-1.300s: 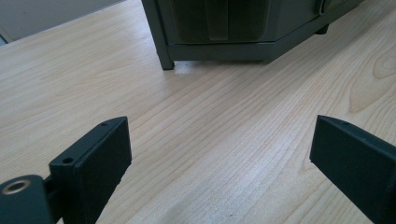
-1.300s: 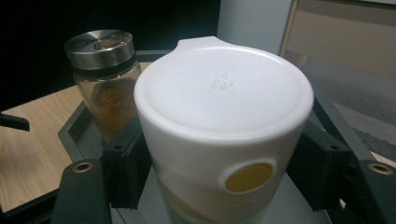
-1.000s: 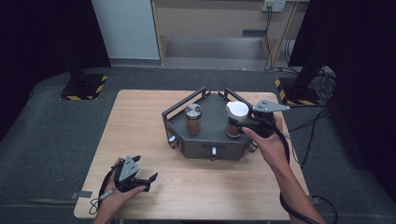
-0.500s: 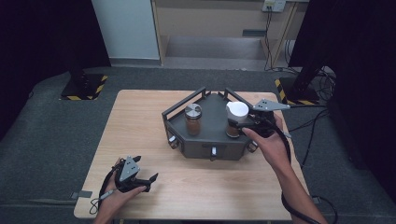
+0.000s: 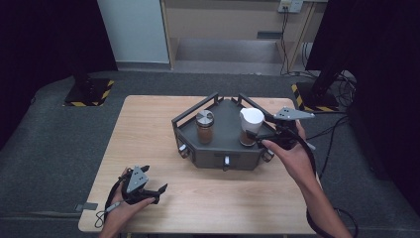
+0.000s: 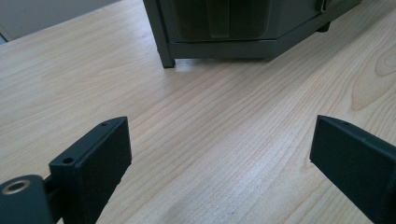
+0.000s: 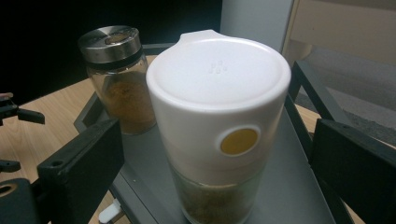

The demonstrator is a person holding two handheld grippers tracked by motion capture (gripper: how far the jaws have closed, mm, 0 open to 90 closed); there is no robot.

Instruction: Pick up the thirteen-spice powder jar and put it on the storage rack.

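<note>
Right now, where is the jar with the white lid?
In the high view, the white-lidded jar stands on the right side of the dark tray, right of the metal-lidded jar, between the right gripper's open jaws.

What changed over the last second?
The right gripper jaws have just been opening and now stand clear either side of the white-capped jar: let go, upright on the grey tray. The metal-lidded jar and left gripper, open over the table, stayed put.
</note>
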